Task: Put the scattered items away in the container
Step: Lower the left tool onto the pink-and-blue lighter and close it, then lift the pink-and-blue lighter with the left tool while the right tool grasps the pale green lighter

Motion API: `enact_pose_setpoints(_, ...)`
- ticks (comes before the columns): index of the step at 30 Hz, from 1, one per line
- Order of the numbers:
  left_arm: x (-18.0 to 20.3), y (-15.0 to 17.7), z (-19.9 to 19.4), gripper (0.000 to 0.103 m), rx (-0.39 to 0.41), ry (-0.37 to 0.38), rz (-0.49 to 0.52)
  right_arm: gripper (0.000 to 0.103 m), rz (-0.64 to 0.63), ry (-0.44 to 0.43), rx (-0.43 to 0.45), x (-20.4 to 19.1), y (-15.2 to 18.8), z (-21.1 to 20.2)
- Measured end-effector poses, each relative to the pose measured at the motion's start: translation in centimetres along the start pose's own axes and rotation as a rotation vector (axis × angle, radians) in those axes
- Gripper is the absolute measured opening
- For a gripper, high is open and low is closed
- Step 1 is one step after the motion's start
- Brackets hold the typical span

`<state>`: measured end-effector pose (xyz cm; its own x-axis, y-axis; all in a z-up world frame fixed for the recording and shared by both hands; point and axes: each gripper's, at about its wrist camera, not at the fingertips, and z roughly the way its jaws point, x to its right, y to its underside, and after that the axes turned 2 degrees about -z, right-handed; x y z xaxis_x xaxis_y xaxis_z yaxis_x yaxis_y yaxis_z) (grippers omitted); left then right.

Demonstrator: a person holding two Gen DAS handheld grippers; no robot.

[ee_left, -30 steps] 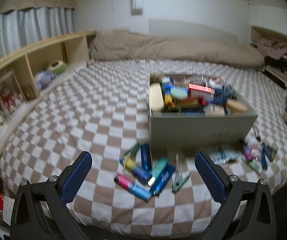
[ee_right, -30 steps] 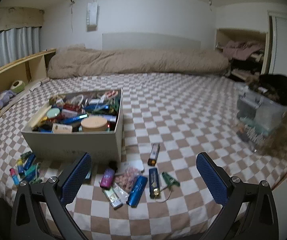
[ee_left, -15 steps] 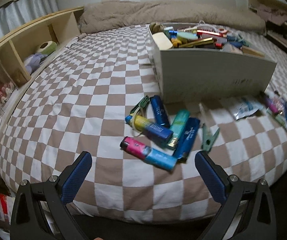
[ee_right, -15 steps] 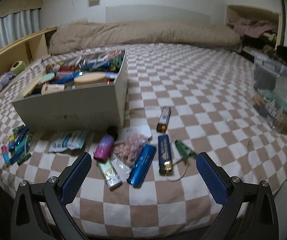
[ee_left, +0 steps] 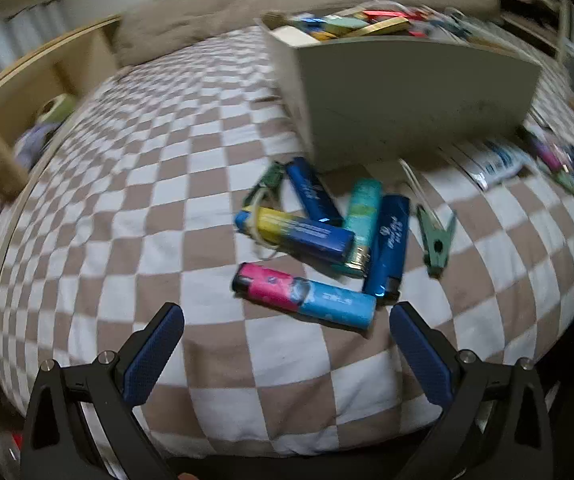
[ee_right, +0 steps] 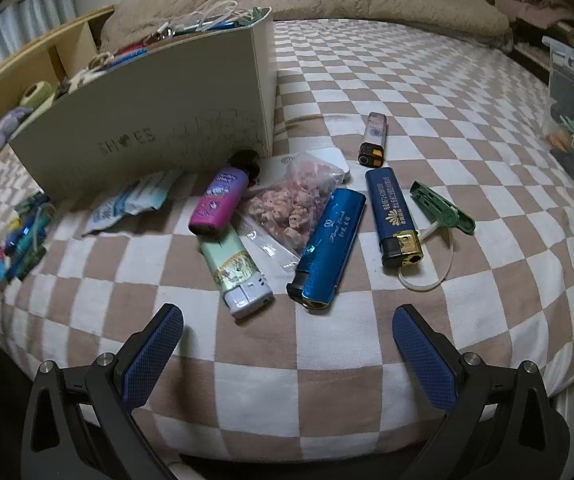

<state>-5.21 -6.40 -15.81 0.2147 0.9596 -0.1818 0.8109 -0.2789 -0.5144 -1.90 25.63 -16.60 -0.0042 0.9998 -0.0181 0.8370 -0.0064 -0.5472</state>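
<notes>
Both grippers gaped wide, empty: left gripper [ee_left: 287, 328] near pink-blue lighter [ee_left: 303, 295], right gripper [ee_right: 287, 330] near blue lighter [ee_right: 329, 246]; shoebox [ee_right: 147, 128] behind.

We see a soft, matt checked cloth bedcover [ee_right: 327, 364] under both grippers. Ahead of the right gripper [ee_right: 287, 344] lies a glossy metallic-blue lighter [ee_right: 329, 246], beside it a crinkled clear plastic bag [ee_right: 293, 204]. Beyond stands a matt cardboard box [ee_right: 147, 136]. Each gripper's fingers [ee_right: 153, 356] carry rough, dimpled blue pads. Just ahead of the left gripper [ee_left: 287, 344] lies a shiny pink-and-blue plastic lighter [ee_left: 305, 296].
</notes>
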Motion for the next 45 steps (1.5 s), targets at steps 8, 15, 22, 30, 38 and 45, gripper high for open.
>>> enact_pose_setpoints(8,-1.5,-0.5,2.0,0.103,-0.032,0.098,0.068,0.103,-0.009,0.003,0.011,-0.5,0.7,-0.2)
enact_pose_setpoints(15,-1.8,-1.0,2.9,0.103,-0.005,0.173,0.128,0.103,-0.059,0.004,-0.029,-0.4,0.9,-0.9)
enact_pose_setpoints(22,-1.3,-0.5,2.1,0.082,0.044,0.223,0.146,0.103,-0.038,0.066,-0.066,1.5,0.1,-1.2)
enact_pose_setpoints(30,-0.8,-0.3,1.5,0.082,0.014,0.233,0.065,0.103,0.037,0.154,-0.071,5.0,-1.2,-0.3)
enact_pose_setpoints(38,0.3,0.8,0.6,0.082,0.012,0.133,-0.078,0.103,0.139,0.101,-0.053,5.1,-0.9,-1.1)
enact_pose_setpoints(45,1.0,1.5,0.5,0.082,0.022,0.029,-0.101,0.103,0.050,0.042,0.041,-0.6,-1.1,-2.7)
